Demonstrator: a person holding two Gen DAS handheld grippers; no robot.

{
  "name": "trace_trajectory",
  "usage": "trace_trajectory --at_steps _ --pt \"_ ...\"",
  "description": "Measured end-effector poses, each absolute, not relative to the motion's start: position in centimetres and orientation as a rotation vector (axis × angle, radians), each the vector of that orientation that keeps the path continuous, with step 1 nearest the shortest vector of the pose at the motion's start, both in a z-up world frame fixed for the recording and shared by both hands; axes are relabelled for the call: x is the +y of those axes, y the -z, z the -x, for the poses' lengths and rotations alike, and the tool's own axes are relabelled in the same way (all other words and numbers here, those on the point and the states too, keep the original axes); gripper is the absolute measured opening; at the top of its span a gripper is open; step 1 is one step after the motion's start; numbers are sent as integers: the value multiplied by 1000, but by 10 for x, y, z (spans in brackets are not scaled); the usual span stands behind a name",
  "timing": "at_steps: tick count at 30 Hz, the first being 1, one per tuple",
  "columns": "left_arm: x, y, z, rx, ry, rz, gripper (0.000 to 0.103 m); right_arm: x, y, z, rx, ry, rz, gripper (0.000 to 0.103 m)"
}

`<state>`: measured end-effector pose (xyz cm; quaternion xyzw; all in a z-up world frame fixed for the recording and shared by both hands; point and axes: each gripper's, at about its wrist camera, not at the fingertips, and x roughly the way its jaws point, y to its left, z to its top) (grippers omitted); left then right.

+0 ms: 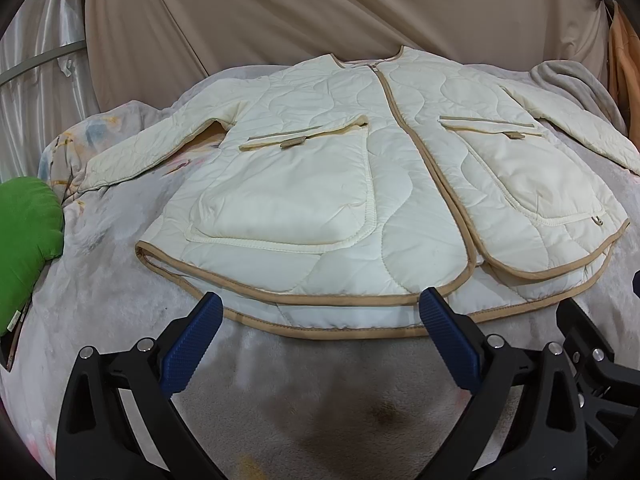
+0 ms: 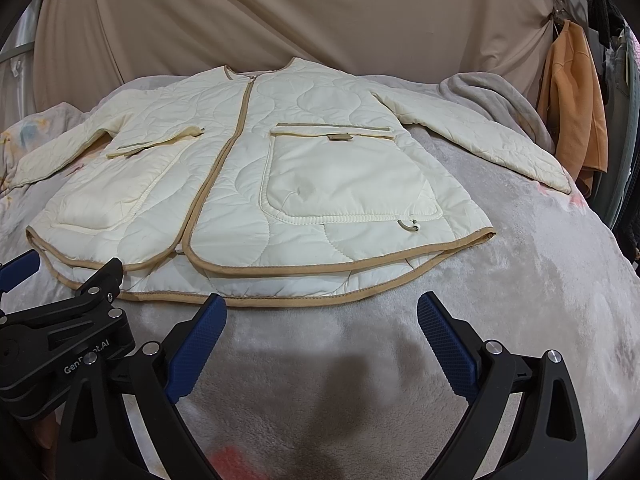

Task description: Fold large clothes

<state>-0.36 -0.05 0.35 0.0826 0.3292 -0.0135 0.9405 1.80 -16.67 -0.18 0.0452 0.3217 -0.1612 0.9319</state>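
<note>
A cream quilted jacket [image 1: 400, 184] with tan trim lies flat, front up and zipped, on a grey fleece blanket [image 1: 320, 392]. Both sleeves are spread out to the sides. Two large patch pockets face up. My left gripper [image 1: 320, 312] is open and empty, just in front of the jacket's bottom hem, left of the zip. In the right wrist view the jacket [image 2: 248, 184] lies the same way. My right gripper [image 2: 320, 312] is open and empty, just short of the hem below the right pocket. The left gripper's body [image 2: 60, 344] shows at the lower left there.
A green cushion [image 1: 24, 240] sits at the left edge of the bed. A bunched grey blanket [image 2: 492, 92] lies behind the right sleeve. An orange garment [image 2: 572, 100] hangs at the far right. A beige curtain [image 1: 320, 12] backs the scene.
</note>
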Motion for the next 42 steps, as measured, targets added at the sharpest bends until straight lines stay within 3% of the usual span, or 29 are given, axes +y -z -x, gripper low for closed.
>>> trace_trajectory --at_steps 34,42 --pt "-2 -4 4 674 28 -169 96 -165 0 -19 659 328 -89 95" --pt "23 -24 -3 685 81 -115 98 -215 -20 -12 674 266 -206 95"
